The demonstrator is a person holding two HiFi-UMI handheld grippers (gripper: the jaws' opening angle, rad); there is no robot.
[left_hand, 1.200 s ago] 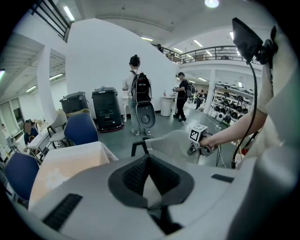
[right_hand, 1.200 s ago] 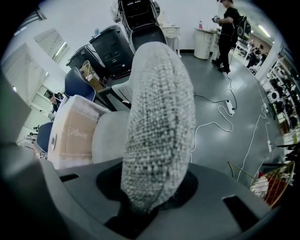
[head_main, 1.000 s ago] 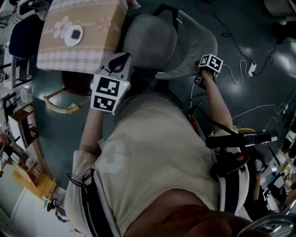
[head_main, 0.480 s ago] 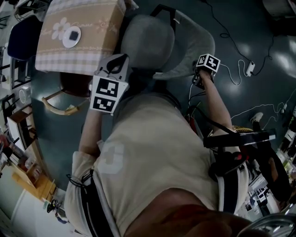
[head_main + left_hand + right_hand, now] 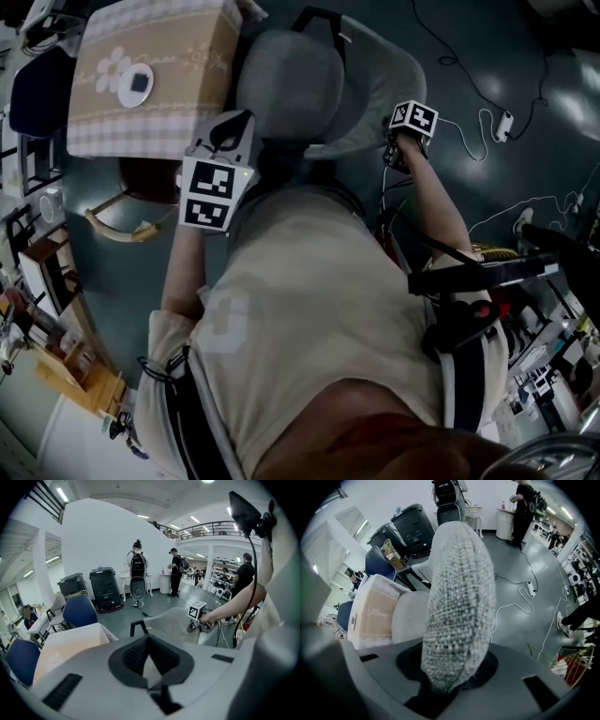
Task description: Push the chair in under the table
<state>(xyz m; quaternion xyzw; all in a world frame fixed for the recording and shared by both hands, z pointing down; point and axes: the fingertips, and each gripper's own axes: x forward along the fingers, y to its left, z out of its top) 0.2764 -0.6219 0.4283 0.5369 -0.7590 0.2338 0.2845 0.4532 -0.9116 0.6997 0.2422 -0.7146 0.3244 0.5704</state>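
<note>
A: Grey woven fabric fills your right gripper (image 5: 401, 141). Its jaws are clamped across the top edge of the back (image 5: 389, 80) of the chair (image 5: 309, 94), and the gripper points steeply down.

B: Your left gripper (image 5: 239, 127), nearer your chest, is pinched shut on nothing. It hangs just beside the near rim of the seat (image 5: 291, 80). Whether it touches the chair, no view settles.

A: So only your right hand has hold of the chair.

B: Beyond the seat, to the upper left in the head view, stands the table (image 5: 141, 127) under its tan checked cloth (image 5: 178, 56). The seat sits just beside the table's edge, not under it.

A: That is the relation the next move turns on, as I read it. The table lies across the seat from your right jaws, so the push should run from the back, through the seat, toward the cloth. The back's long top edge lies crosswise to that line, which suits a square shove.

B: Your right hand looks the better placed of the two. Your left sits on the table side of the back and, in my judgement, can only steady the seat rim unless you bring it round to the back.
</note>
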